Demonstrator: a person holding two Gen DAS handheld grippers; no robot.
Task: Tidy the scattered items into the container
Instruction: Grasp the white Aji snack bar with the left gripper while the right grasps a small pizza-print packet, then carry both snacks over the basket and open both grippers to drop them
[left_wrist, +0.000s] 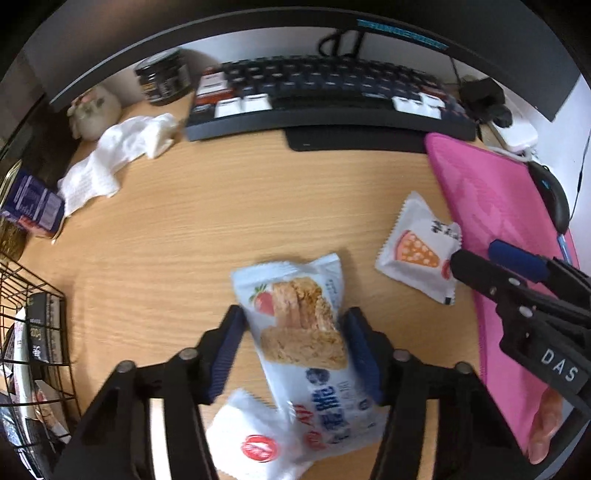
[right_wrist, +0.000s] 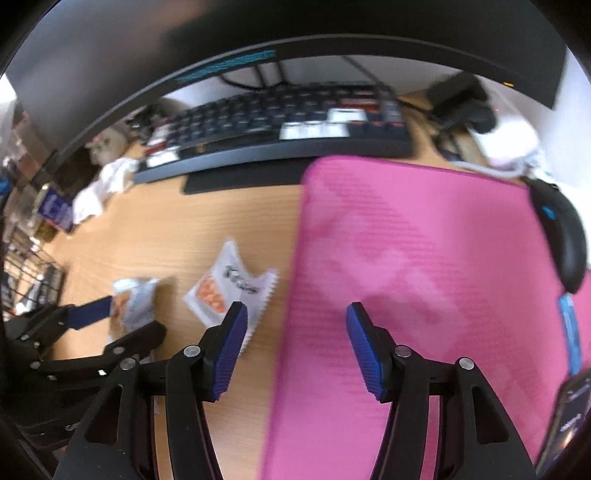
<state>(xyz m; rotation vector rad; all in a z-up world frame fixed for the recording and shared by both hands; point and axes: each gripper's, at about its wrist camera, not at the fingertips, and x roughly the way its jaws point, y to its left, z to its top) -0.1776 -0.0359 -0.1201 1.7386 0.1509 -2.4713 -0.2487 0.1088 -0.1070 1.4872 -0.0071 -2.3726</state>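
Over the desk (left_wrist: 177, 221), my left gripper (left_wrist: 291, 332) points steeply down, fingers clamped on a strawberry biscuit packet (left_wrist: 299, 332); right gripper (right_wrist: 295, 343), lettered "DAS", fingers apart, empty.

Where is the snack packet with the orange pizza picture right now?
The pizza packet lies flat on the wooden desk, right of centre in the left wrist view, beside the pink mat's left edge and right of the strawberry biscuit packet.
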